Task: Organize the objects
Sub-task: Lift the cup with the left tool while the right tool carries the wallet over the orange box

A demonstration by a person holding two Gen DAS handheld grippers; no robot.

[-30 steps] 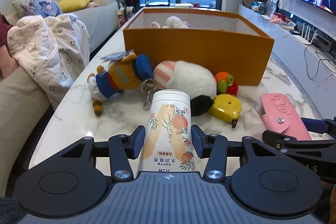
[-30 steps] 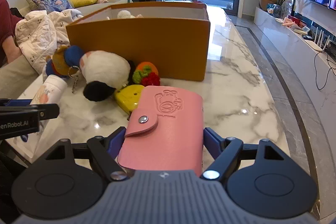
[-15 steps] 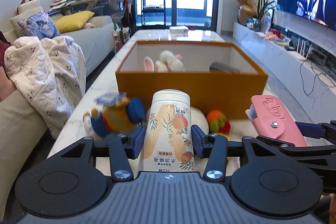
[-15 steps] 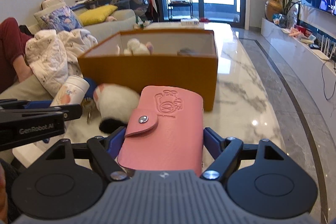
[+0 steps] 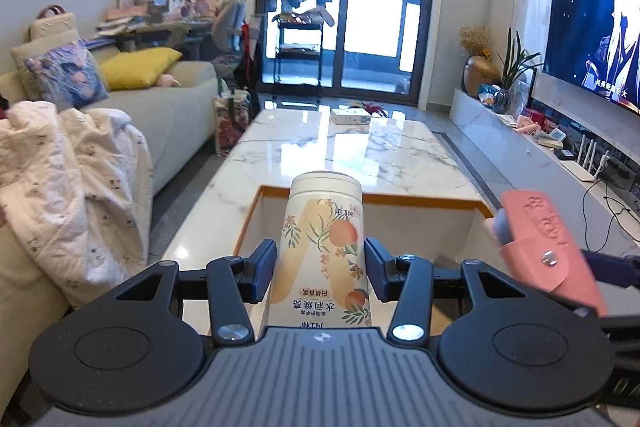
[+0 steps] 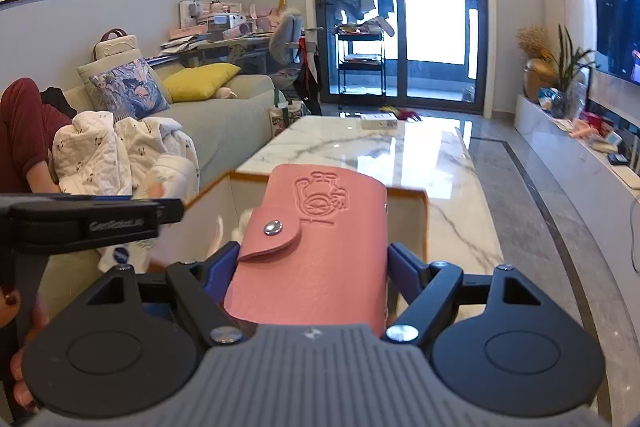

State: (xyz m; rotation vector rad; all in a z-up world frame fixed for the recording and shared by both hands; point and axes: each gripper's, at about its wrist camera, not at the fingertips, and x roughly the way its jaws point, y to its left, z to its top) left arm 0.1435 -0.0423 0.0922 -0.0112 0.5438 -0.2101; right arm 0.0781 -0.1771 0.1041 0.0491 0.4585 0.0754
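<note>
Left hand-held gripper (image 5: 320, 277) clamped on a peach-print can (image 5: 323, 251); right hand-held gripper (image 6: 312, 269) clamped on a pink wallet (image 6: 316, 247). Both hang over the open orange box (image 5: 440, 201) on the table (image 5: 380, 155); release remains, a plush toy (image 6: 244, 221) seemingly already inside.

The white cylindrical canister with a printed peach and flower pattern (image 5: 322, 251) carries Chinese characters near its lower end; they appear upside down in the left wrist view. The larger line reads about as 水润焕亮, the smaller line above it is too small to read with certainty. The flat-screen television on the wall (image 5: 596, 35) shows a white Chinese subtitle, too blurred to read. The black arm of the left hand-held gripper (image 6: 116, 225) has a pale brand word, blurred.
</note>
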